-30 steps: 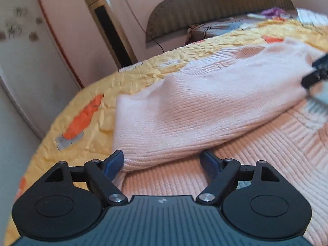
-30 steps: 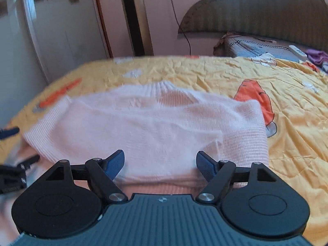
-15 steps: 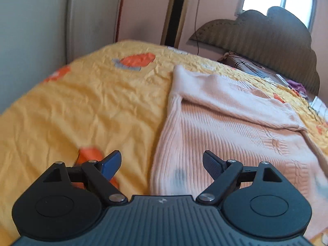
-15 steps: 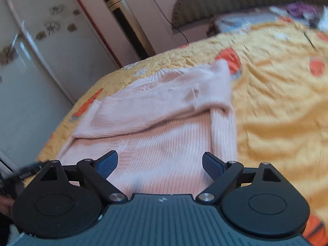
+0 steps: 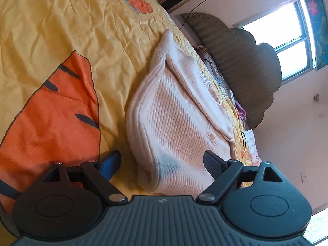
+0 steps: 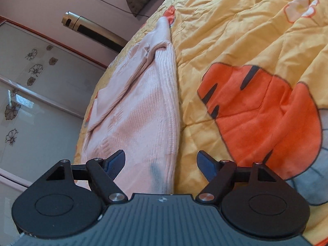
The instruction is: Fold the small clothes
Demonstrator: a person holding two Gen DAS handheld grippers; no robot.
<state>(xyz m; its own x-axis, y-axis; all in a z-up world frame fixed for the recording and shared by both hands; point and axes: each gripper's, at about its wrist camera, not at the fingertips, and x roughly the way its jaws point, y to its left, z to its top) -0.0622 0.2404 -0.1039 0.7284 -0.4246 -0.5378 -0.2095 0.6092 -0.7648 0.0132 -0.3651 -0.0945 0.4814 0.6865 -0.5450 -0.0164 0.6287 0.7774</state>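
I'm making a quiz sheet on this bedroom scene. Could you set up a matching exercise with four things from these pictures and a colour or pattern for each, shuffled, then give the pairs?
Things:
1. knitted sweater
2. bedspread
3. headboard
4. wardrobe doors

Descriptions:
A. yellow with orange cartoon patches
B. pale panels with dark flower motifs
C. light pink, ribbed
D. dark brown with a scalloped edge

Pairs: 1-C, 2-A, 3-D, 4-B
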